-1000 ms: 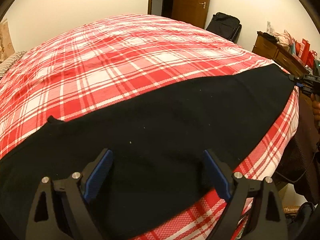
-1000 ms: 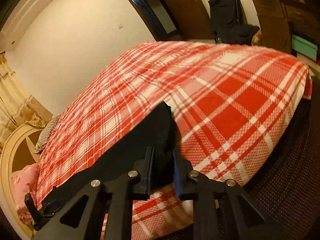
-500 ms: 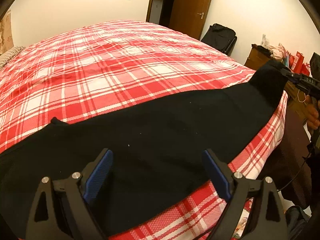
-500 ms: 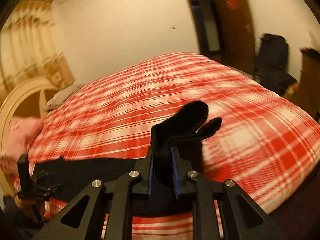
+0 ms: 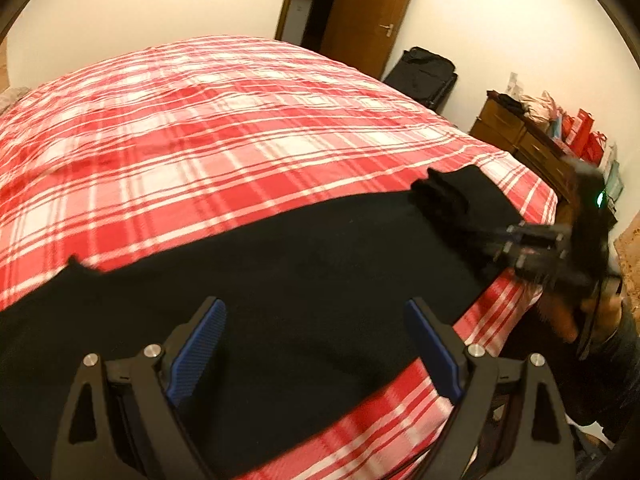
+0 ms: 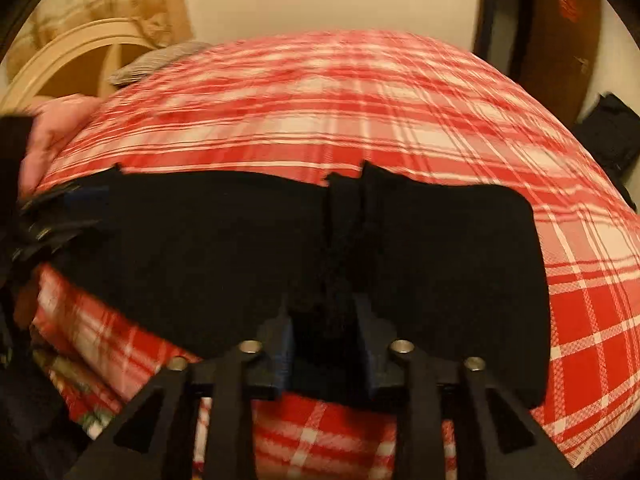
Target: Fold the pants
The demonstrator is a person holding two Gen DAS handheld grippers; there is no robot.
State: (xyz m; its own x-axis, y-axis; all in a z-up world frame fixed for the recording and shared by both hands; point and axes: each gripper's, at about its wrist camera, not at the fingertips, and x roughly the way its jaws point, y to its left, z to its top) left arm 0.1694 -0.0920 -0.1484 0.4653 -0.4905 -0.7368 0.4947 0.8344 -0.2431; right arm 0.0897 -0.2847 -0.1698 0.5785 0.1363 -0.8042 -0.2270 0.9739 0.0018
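- Left gripper (image 5: 316,344): fingers (image 5: 198,348) spread wide over the black pants (image 5: 280,280), gripping nothing.
- Right gripper (image 6: 325,340): fingers opening, with a ridge of pants cloth between them; blur hides any contact.
- Pants lie along the bed's (image 5: 224,128) near edge, one end folded back.
- Only the left view shows the door (image 5: 372,12) and dresser (image 5: 516,140); only the right shows the headboard (image 6: 76,60).

Both wrist cameras look steeply down at the bed (image 5: 240,128) from close above. They share the black pants (image 6: 224,240).
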